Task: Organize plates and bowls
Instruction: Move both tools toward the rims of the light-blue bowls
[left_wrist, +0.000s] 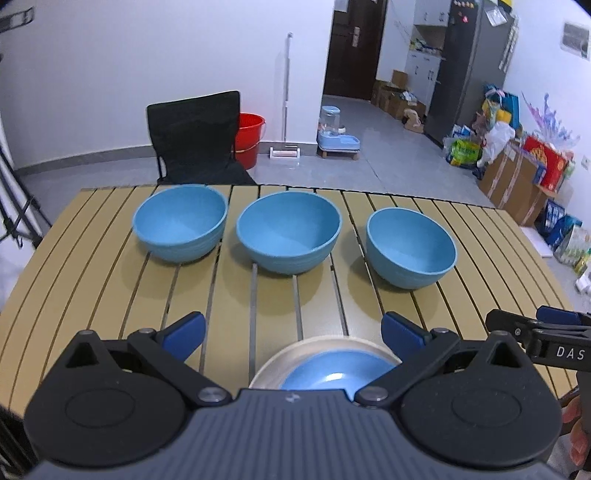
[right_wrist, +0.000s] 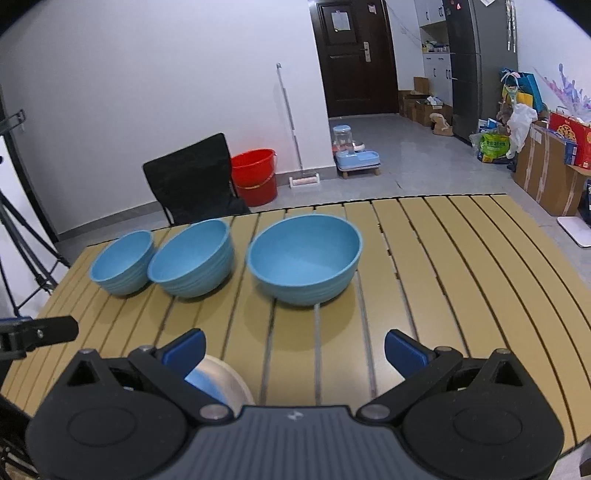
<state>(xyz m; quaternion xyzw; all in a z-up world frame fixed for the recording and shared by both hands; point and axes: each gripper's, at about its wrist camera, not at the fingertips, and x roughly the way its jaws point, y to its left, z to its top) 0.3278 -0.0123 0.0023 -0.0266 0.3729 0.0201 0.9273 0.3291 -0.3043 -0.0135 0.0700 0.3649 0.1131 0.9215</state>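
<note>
- Blue and matte, three bowls stand in a row on the slatted tan surface (left_wrist: 110, 258) in the left wrist view: left bowl (left_wrist: 180, 222), middle bowl (left_wrist: 289, 232), right bowl (left_wrist: 410, 246), all upright and apart from one another.
- Close under the left gripper (left_wrist: 293, 330), a cream plate (left_wrist: 295, 354) carries a blue plate (left_wrist: 332, 374); the fingers (left_wrist: 184, 328) are spread wide and hold nothing.
- The right gripper's tip pokes in at the right edge.
- In the right wrist view, the nearest bowl is the right bowl (right_wrist: 304, 258); the middle bowl (right_wrist: 192, 258) and left bowl (right_wrist: 123, 267) look almost touching from this angle.
- The right gripper (right_wrist: 295, 350) is also spread and empty, above bare slats; the stacked plates (right_wrist: 218, 380) peek out behind its left finger.
- Judgement: the bowls look like light, stiff plastic or fibre, unlikely to break, with ribbed outsides that give some friction.
- A pinch across the rim wall, one finger inside and one outside, seems the best hold.
- The plates lie flat, so their edge is harder to take.
</note>
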